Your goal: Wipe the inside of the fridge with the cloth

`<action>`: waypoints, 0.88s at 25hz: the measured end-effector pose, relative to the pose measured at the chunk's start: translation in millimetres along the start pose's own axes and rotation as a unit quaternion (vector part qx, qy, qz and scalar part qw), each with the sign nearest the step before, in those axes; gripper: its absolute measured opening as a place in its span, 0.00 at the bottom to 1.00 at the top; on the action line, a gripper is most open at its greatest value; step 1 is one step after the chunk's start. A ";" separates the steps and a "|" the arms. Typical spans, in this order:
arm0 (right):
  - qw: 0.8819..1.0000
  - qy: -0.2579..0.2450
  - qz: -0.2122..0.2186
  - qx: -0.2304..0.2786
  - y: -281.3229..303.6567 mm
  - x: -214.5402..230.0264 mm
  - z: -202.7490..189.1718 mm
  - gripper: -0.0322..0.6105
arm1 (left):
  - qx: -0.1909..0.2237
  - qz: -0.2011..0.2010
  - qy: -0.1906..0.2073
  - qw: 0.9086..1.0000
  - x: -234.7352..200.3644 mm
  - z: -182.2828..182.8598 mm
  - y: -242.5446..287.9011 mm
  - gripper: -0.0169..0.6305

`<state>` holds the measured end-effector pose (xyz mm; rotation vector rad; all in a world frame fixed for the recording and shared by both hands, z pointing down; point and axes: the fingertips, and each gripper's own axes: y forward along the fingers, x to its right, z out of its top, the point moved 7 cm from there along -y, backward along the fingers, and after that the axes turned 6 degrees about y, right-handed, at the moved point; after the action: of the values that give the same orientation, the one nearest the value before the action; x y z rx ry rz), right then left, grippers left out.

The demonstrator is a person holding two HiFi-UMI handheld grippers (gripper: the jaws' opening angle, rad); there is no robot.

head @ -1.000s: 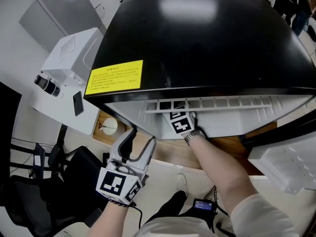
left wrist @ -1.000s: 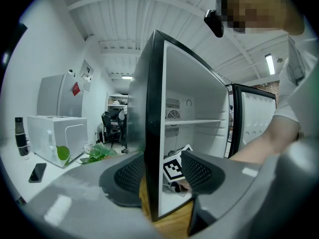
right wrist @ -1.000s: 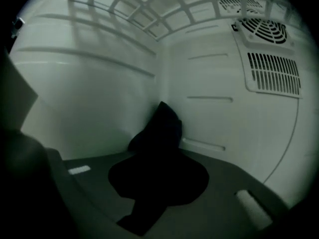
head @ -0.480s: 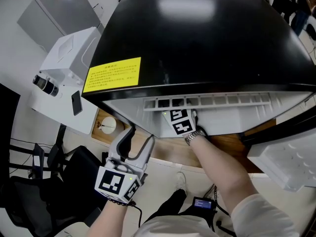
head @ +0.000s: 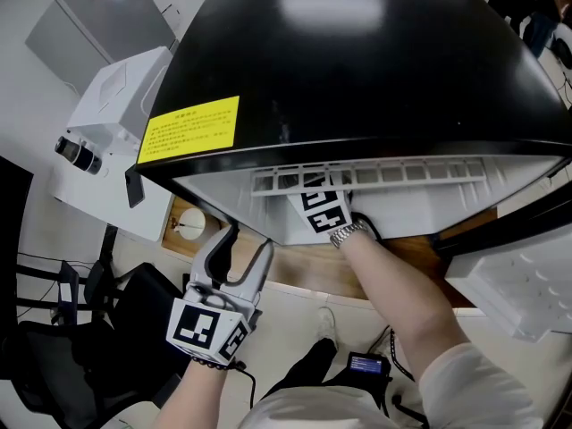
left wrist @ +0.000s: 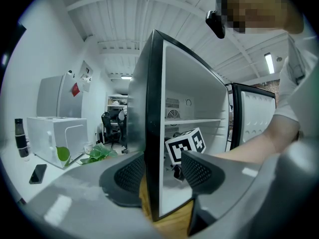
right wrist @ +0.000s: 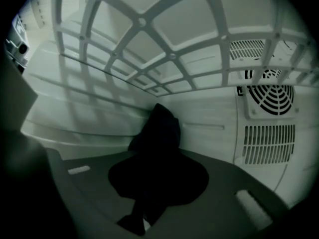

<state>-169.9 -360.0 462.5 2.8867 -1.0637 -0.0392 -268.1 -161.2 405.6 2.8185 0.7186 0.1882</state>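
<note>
The black fridge stands open, its white inside lit from below. My right gripper is inside it, just under the white grid shelf. It is shut on a dark cloth, which bunches up against the rear wall to the left of the fan vent. My left gripper is open with nothing in it, outside and below the fridge's left front corner. In the left gripper view the left gripper looks past the fridge's side-wall edge at the right gripper's marker cube.
A white box appliance with a bottle and a phone stands left of the fridge. The fridge door hangs open at the right. A black chair is at lower left, and a wooden base lies under the fridge.
My right gripper has risen inside the fridge with the cloth, closer to the grid shelf. The left gripper has stayed where it was.
</note>
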 end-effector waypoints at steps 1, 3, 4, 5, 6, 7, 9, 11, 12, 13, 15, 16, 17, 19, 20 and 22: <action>1.000 0.000 0.000 0.001 1.7 0.9 0.7 0.14 | 0.000 0.001 0.000 1.000 0.0 0.0 0.0 0.38; 1.000 -0.001 -0.002 0.003 4.5 2.6 1.5 0.14 | 0.000 0.001 0.001 1.000 0.1 0.0 0.1 0.38; 1.000 -0.001 -0.004 0.004 5.5 3.3 1.4 0.14 | -0.001 0.002 0.001 1.000 0.3 -0.1 0.0 0.38; 1.000 -0.002 -0.005 0.005 5.9 3.9 1.0 0.14 | -0.001 0.002 0.001 1.000 0.5 -0.3 -0.2 0.38; 1.000 -0.003 -0.006 0.007 5.9 4.3 0.6 0.14 | -0.002 0.002 0.001 1.000 0.7 -0.4 -0.4 0.38; 1.000 -0.004 -0.008 0.009 5.7 4.7 0.4 0.14 | -0.003 0.002 0.002 1.000 0.8 -0.5 -0.5 0.38; 1.000 -0.005 -0.011 0.012 4.9 5.9 0.7 0.14 | -0.003 0.002 0.003 1.000 0.8 -0.4 -0.4 0.38; 1.000 -0.005 -0.016 0.016 3.1 8.1 2.2 0.14 | -0.003 0.003 0.003 1.000 0.6 -0.2 0.1 0.38; 1.000 -0.004 -0.019 0.017 1.9 9.5 3.1 0.14 | -0.003 0.003 0.004 1.000 0.5 -0.1 0.3 0.38; 1.000 -0.003 -0.022 0.019 0.6 11.2 4.0 0.14 | -0.002 0.004 0.003 1.000 0.3 -0.1 0.5 0.38; 0.999 -0.002 -0.029 0.020 -3.4 15.3 5.8 0.14 | -0.002 0.005 0.002 1.000 0.4 -0.3 0.5 0.38; 0.999 -0.001 -0.034 0.020 -6.1 17.9 6.8 0.14 | -0.002 0.005 0.001 1.000 0.5 -0.5 0.5 0.38; 0.999 0.000 -0.039 0.021 -9.0 20.9 7.8 0.14 | -0.002 0.006 0.000 1.000 0.5 -0.6 0.4 0.38; 0.999 0.003 -0.050 0.022 -15.1 28.0 8.8 0.14 | -0.002 0.008 -0.001 1.000 0.3 -0.6 0.6 0.38; 0.998 0.004 -0.056 0.022 -18.4 32.0 8.8 0.14 | -0.001 0.009 -0.001 1.000 0.3 -0.6 0.8 0.38; 0.997 0.005 -0.070 0.020 -25.6 40.6 8.4 0.14 | -0.001 0.010 -0.003 1.000 0.2 -0.8 0.9 0.38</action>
<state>-122.9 -367.4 452.3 2.9875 -0.8696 -0.0096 -267.7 -161.7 406.6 2.8243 0.6878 0.1836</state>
